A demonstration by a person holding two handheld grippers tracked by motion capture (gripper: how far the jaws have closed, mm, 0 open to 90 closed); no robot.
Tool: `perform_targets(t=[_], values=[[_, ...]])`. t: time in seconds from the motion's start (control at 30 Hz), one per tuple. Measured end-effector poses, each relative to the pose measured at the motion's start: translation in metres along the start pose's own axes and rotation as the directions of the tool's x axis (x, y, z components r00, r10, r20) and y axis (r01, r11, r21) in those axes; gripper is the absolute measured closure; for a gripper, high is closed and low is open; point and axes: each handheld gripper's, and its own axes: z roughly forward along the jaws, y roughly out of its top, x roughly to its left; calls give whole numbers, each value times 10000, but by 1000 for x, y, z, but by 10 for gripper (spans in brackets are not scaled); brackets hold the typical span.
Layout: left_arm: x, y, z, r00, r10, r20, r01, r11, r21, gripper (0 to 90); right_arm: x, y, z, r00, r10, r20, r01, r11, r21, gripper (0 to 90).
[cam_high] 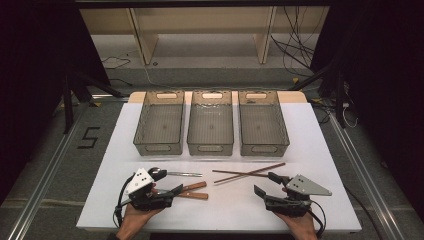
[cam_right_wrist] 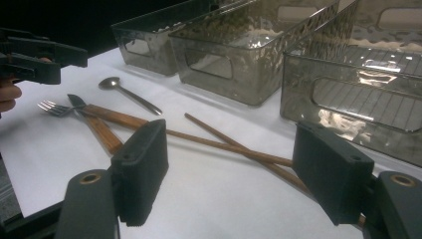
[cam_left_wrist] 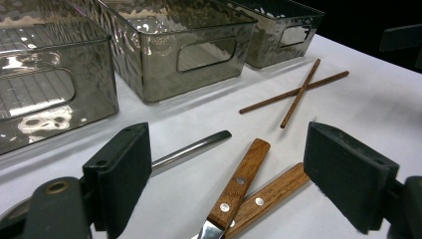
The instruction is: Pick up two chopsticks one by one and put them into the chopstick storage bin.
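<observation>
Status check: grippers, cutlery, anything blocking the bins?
Left gripper open, over the wooden-handled knife and fork. Right gripper open, empty, by the crossed chopsticks. Spoon flat on the table. Three bins empty, path clear.

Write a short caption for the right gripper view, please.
Open right gripper poised over crossed chopsticks, with spoon, fork and three bins beyond.

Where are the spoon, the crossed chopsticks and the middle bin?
spoon [cam_right_wrist: 109, 82], right gripper view, on its bowl.
chopsticks [cam_left_wrist: 300, 92], left gripper view, where the two cross.
middle bin [cam_high: 210, 148], high view, on its near wall.
</observation>
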Motion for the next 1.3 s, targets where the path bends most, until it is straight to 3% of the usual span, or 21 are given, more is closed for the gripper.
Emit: perform_targets(t=[0.33, 0.5, 0.53, 0.67, 0.73, 0.87, 1.0, 1.03, 1.07, 1.1, 1.17, 1.27, 1.3], values=[[0, 0, 1, 10000, 0, -5, 0, 10000, 9, 188, -4, 4, -1, 9998, -120, -126, 122, 9998, 130, 309], [0, -1, 1, 10000, 4, -35, -4, 10000, 49, 188, -7, 13, -2, 9983, -346, -462, 363, 9987, 370, 309], [1, -1, 2, 10000, -6, -66, 7, 10000, 69, 188, -8, 19, -1, 9955, -745, -587, 784, 9946, 677, 309], [1, -1, 2, 10000, -16, -97, 16, 10000, 89, 188, -10, 28, 1, 9883, -1138, -1015, 1265, 9835, 1290, 309], [1, -1, 2, 9999, -12, -109, 13, 10000, 86, 188, -12, 36, 9, 9771, -1644, -1353, 1898, 9604, 2038, 309], [2, -1, 1, 9999, -32, -117, 33, 10000, 84, 188, -15, 48, 23, 9645, -2041, -1678, 2458, 9258, 2871, 319], [1, -1, 0, 9999, -24, -121, 25, 10000, 77, 188, -15, 57, 36, 9460, -2545, -2009, 3134, 8761, 3663, 342], [1, -1, 0, 9999, -24, -121, 25, 10000, 77, 188, -15, 57, 36, 9460, -2545, -2009, 3134, 8761, 3663, 342], [1, -1, 0, 9999, -13, -121, 13, 10000, 58, 188, -16, 59, 39, 9417, -2635, -2094, 3268, 8650, 3808, 349], [1, -1, 1, 9999, 5, -128, -4, 10000, 49, 188, -17, 62, 47, 9349, -2754, -2237, 3474, 8388, 4192, 374], [0, -1, 1, 9999, 16, -140, -15, 10000, 66, 188, -19, 64, 54, 9280, -2858, -2391, 3664, 8164, 4464, 386], [1, -1, 1, 9999, -19, -148, 20, 10000, 61, 188, -21, 65, 66, 9130, -3124, -2625, 4052, 7706, 4919, 417], [1, -1, 1, 9999, -19, -148, 20, 10000, 61, 188, -22, 65, 70, 9090, -3187, -2687, 4144, 7600, 5007, 422]])
